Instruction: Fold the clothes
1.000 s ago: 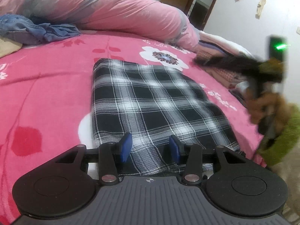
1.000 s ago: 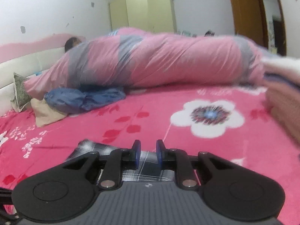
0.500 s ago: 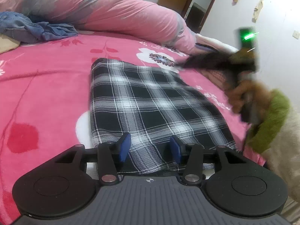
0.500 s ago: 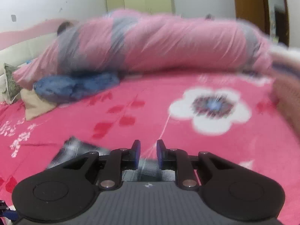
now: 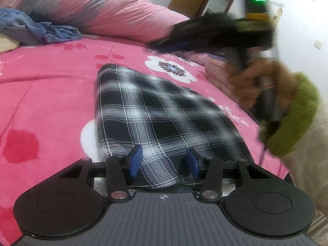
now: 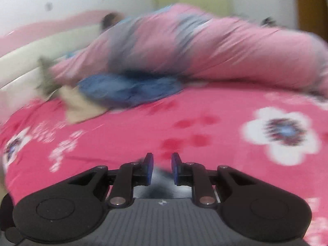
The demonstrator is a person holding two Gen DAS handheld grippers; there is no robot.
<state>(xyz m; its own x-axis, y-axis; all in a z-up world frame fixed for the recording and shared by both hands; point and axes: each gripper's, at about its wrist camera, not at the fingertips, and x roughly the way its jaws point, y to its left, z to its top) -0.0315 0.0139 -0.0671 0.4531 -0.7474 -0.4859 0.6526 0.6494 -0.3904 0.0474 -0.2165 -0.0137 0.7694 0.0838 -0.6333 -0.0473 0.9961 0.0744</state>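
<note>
**A:** ok so where's the garment at?

**B:** The plaid cloth [image 5: 162,110], black and white, is folded into a flat rectangle lying on the pink floral bedspread [image 5: 47,94], roughly mid-bed. Its near edge sits right at the left gripper [image 5: 164,161], whose blue pads [image 5: 135,160] are spread wide with the fabric's hem showing between them. Can't tell if they actually touch it, but they're not pinching anything.

**A:** and the other claw?

**B:** The right gripper [image 6: 162,169] has its pads a narrow gap apart, nothing held between them. There's a dark smudge of plaid just under its tips, too blurry to say more. From the left camera you can see that same tool up above the far right corner of the cloth, motion-blurred, in a hand [image 5: 252,82] with a green sleeve [image 5: 295,112].

**A:** rest of the bed?

**B:** Big pink and grey duvet [image 5: 98,10] bunched along the far side, a crumpled blue garment [image 6: 127,88] in front of it, something beige [image 6: 80,106] beside that.
</note>
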